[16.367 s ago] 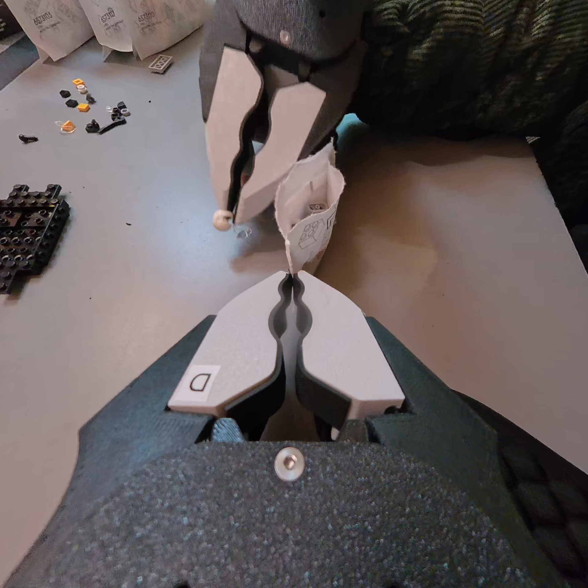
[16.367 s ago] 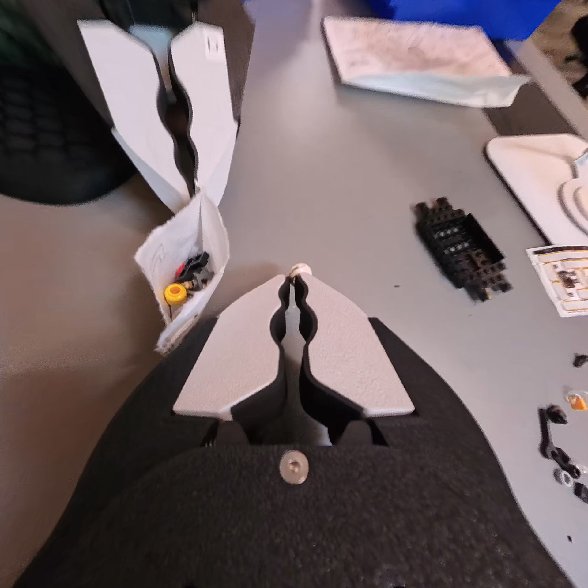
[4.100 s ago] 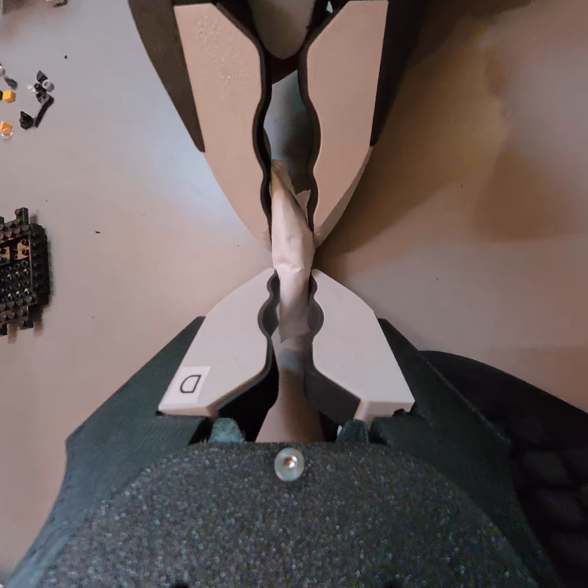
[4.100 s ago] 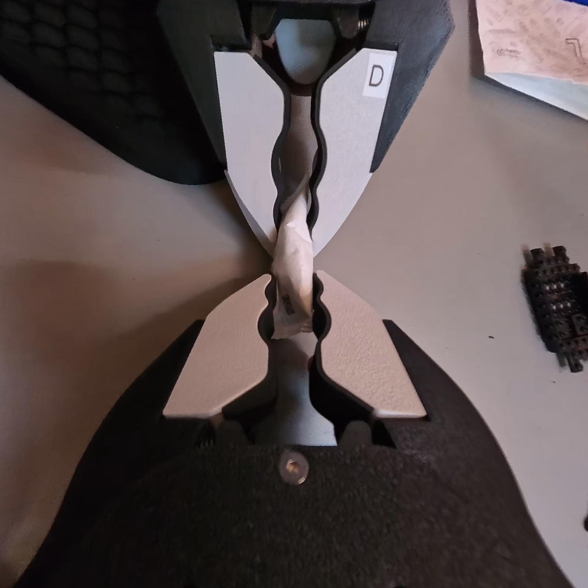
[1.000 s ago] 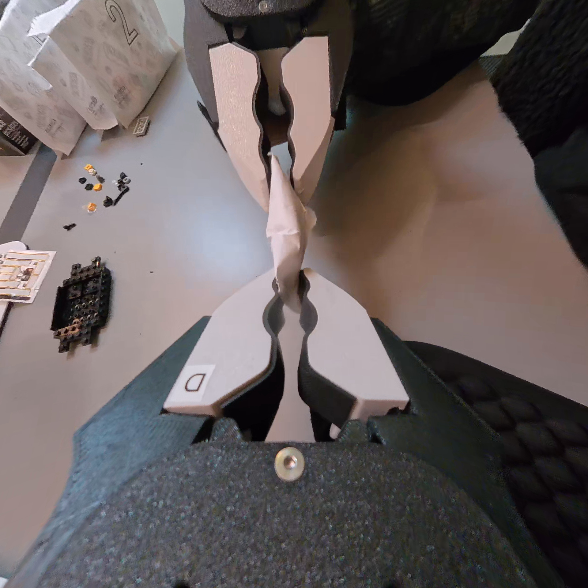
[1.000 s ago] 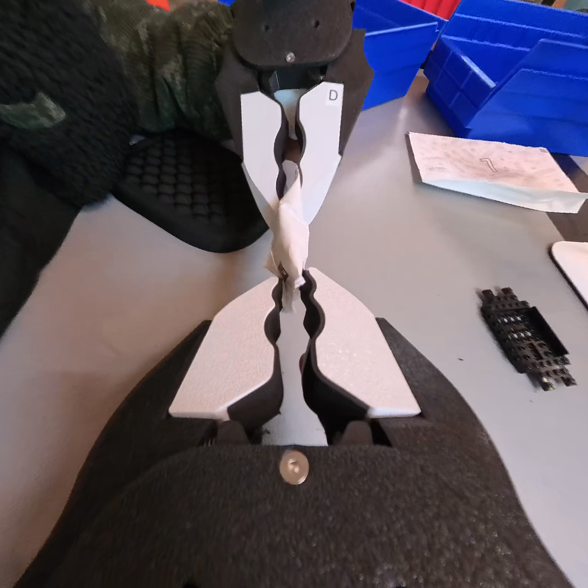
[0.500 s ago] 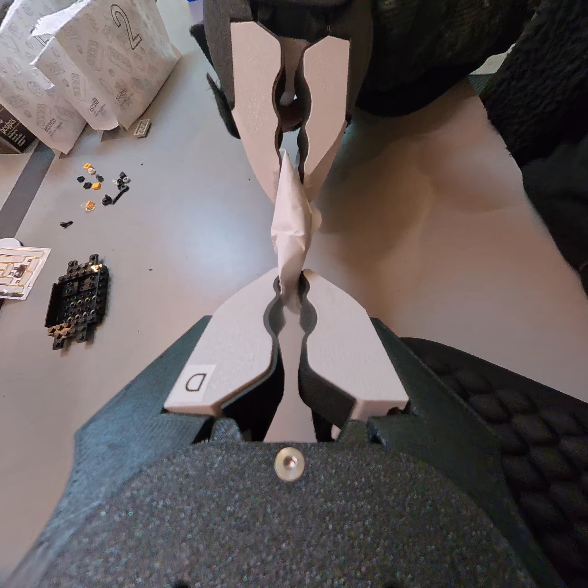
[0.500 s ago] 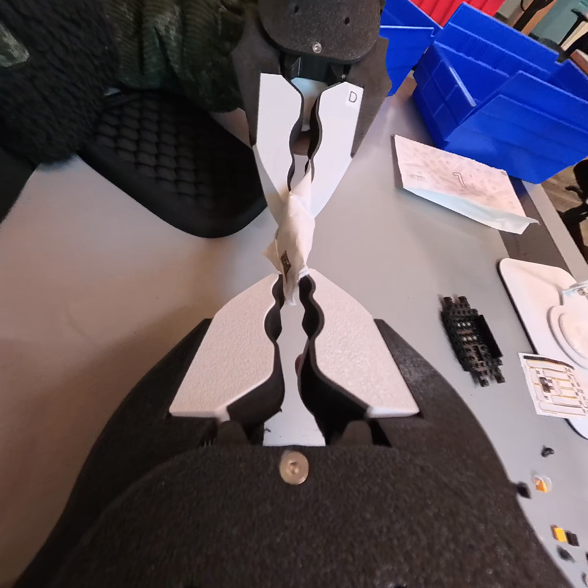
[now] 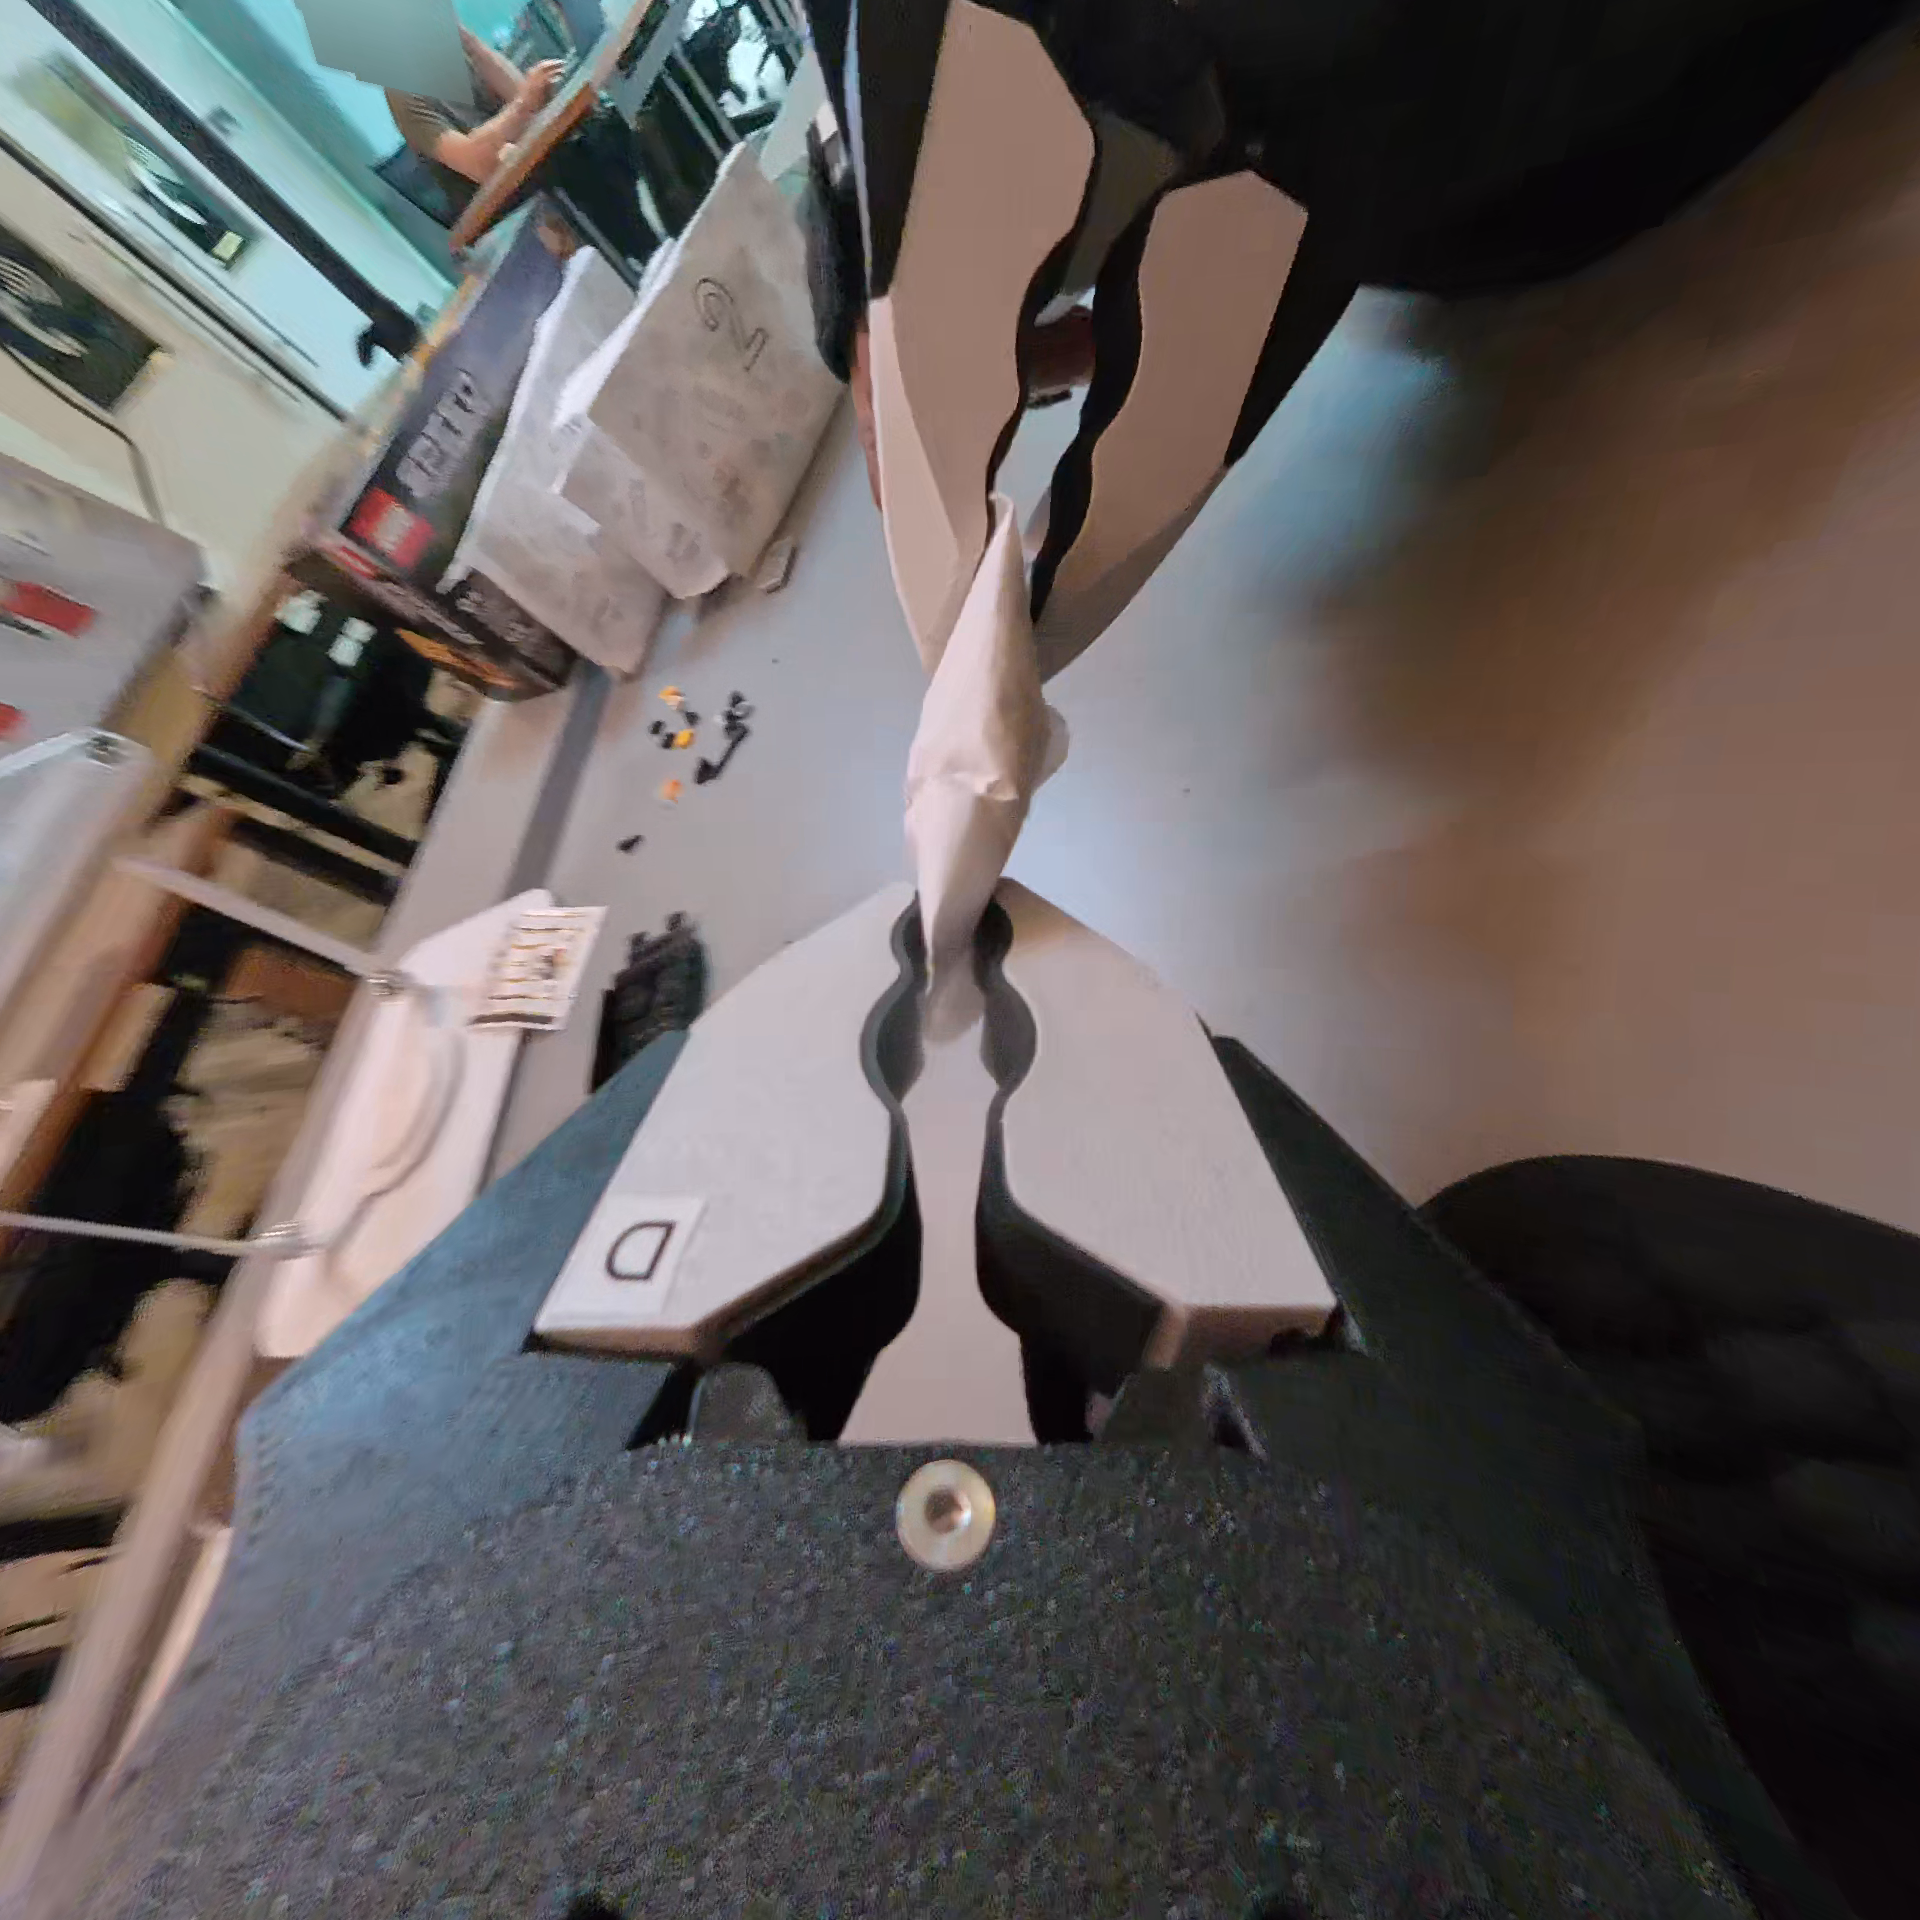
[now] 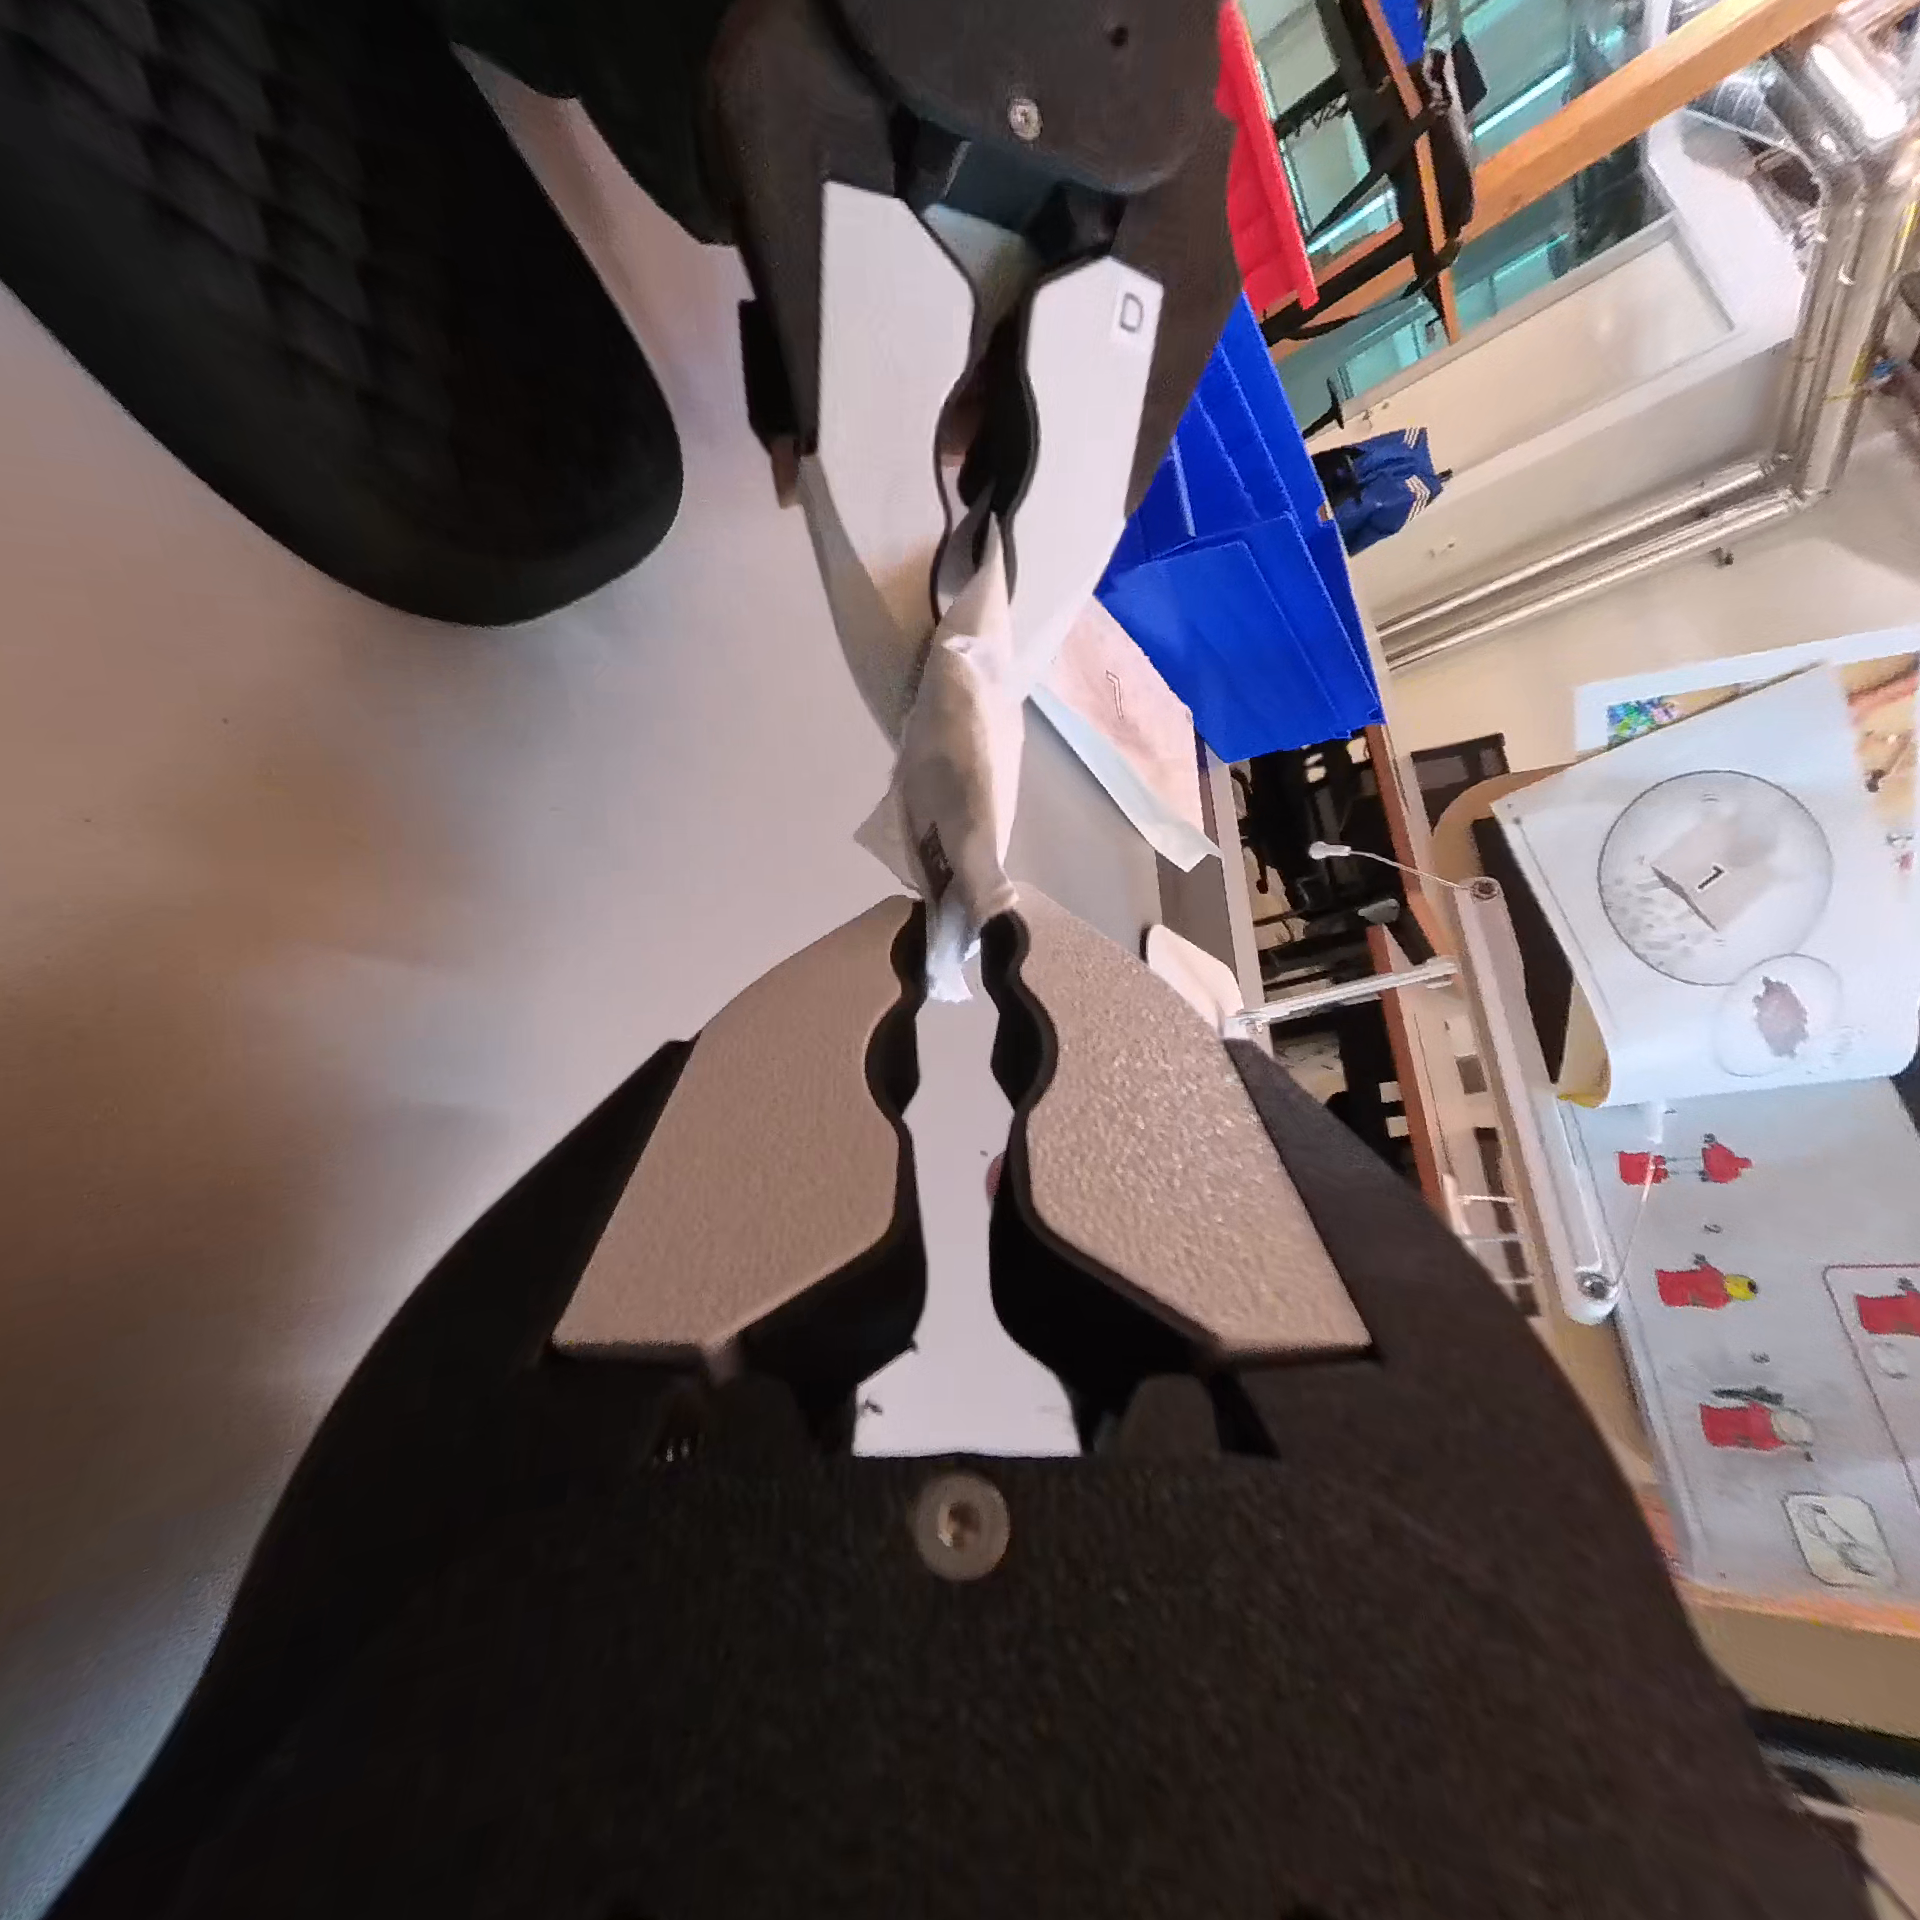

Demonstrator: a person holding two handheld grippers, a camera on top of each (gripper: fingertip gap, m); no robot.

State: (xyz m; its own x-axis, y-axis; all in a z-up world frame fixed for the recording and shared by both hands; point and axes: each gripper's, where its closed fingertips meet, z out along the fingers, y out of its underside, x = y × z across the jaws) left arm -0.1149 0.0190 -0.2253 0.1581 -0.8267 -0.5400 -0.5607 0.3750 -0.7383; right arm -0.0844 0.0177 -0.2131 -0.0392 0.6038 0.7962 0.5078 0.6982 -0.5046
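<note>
Wrist cameras face each other, tilted, close over grey table; both see twisted paper bag.

two claws, the left claw and the right claw. one twisted paper bag between them. one black brick plate on the bench. one sticker sheet. one dark box. several blue bins, number unclear.

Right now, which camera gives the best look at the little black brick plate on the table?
The left wrist view: the black brick plate lies on the grey table left of the left gripper, beside a printed sheet, though blurred. The right wrist view does not show it.
</note>
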